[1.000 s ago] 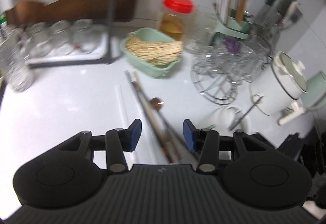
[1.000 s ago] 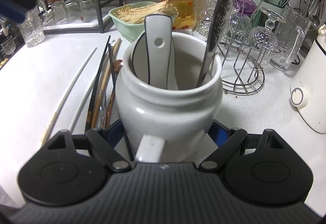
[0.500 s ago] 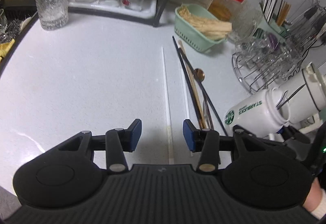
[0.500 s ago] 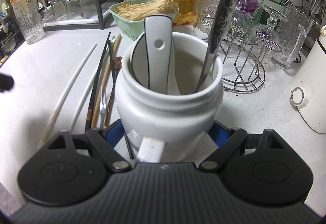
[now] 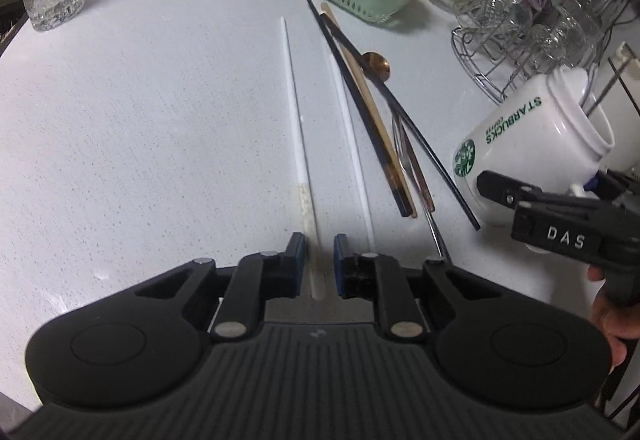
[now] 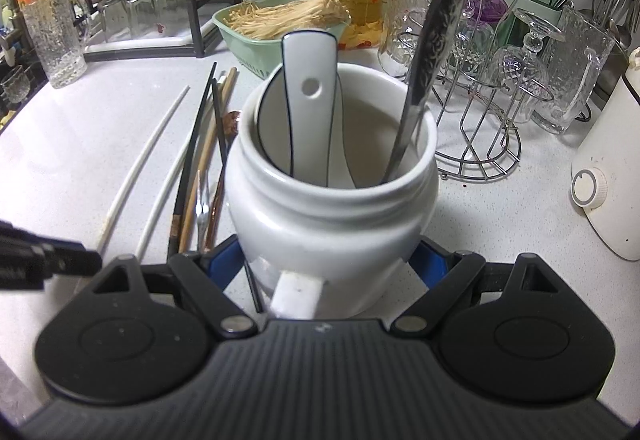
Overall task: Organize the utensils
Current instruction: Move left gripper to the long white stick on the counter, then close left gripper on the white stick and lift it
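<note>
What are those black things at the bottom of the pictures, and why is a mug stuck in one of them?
They are tongs that a person holds, one in each hand, each with a small camera looking forward along its two fingers. So each picture is what one pair of tongs sees.

The right tongs are squeezed around a white Starbucks mug, which already holds a white ceramic spoon and a metal spoon.

The left tongs hang low over the white counter, nearly closed, with the end of a white chopstick between their blue tips; whether they touch it I cannot tell. Beside it lie another white chopstick, dark and wooden chopsticks and a small copper spoon. The person's hand shows at the edge.
</note>
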